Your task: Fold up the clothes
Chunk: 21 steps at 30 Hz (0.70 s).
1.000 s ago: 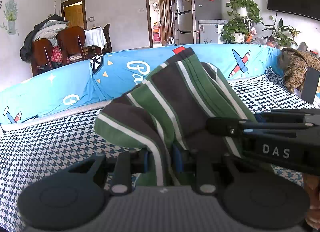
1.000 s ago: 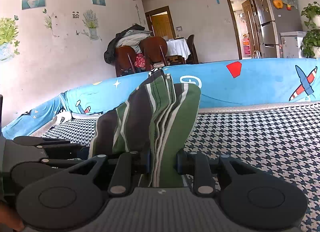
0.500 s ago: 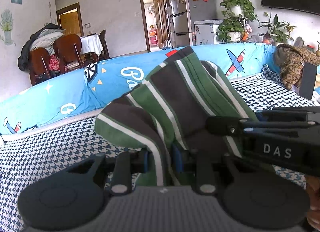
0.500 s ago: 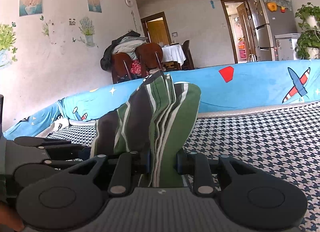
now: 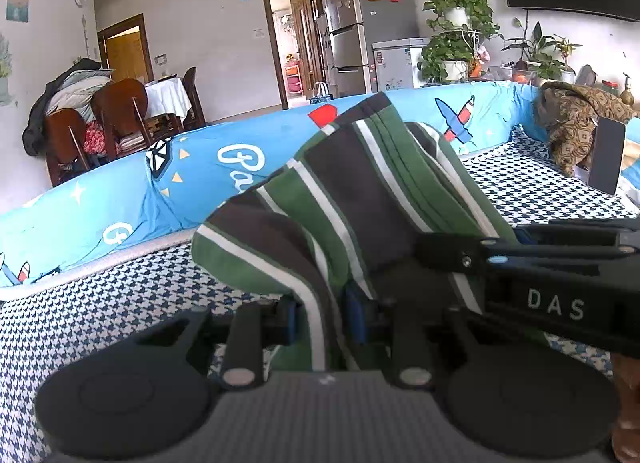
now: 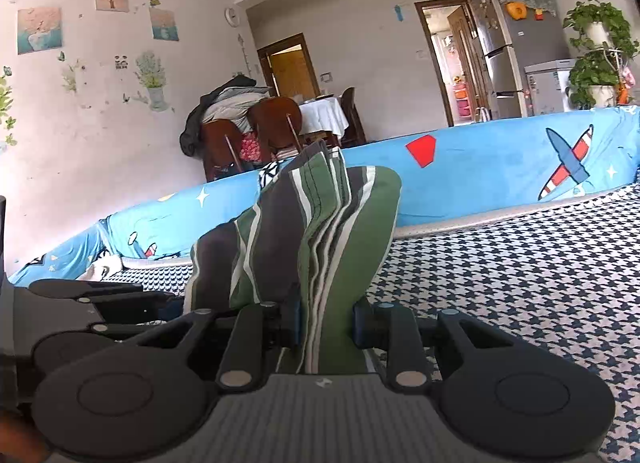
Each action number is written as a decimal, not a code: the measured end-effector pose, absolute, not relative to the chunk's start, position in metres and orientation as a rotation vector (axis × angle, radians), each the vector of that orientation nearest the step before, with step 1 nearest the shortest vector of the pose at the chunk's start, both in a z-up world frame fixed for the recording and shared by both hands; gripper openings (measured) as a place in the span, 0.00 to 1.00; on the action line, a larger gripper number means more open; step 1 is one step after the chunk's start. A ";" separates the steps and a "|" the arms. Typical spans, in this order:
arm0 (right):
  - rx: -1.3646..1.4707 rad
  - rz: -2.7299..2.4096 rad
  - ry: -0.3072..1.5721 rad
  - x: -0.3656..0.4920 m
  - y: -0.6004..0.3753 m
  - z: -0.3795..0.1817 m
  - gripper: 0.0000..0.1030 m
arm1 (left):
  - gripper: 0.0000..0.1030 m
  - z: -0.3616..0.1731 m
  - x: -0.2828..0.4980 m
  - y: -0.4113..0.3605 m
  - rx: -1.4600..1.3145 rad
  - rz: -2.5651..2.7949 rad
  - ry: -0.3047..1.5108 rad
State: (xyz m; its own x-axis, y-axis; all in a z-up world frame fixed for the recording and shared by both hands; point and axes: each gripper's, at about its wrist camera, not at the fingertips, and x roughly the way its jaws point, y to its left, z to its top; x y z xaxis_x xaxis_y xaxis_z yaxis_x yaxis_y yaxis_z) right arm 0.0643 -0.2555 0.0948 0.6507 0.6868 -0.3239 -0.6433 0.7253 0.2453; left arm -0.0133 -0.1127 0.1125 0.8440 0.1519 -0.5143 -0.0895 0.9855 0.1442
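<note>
Houndstooth bedding spreads under both views, walled in by a blue printed bumper. Left tongs are clenched on a folded green, grey and white striped garment, which rises from between the pads and stands clear above the bed. Right tongs pinch the same striped garment — here seen edge-on, its layers stacked. Only the left wrist view shows the brown patterned cloth heaped at the far right corner, and the other tool crossing in from the right. Only the right wrist view shows the wall pictures.
</note>
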 end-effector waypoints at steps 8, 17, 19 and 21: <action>0.122 0.724 0.407 0.070 -0.263 0.095 0.24 | 0.23 0.112 -0.001 -0.116 0.118 0.117 0.550; 0.138 0.693 0.412 0.076 -0.273 0.094 0.24 | 0.23 0.108 0.014 -0.123 0.127 0.087 0.552; 0.142 0.684 0.413 0.079 -0.275 0.094 0.24 | 0.23 0.108 0.019 -0.125 0.129 0.081 0.551; 0.144 0.674 0.414 0.081 -0.278 0.094 0.24 | 0.23 0.108 0.023 -0.127 0.133 0.073 0.548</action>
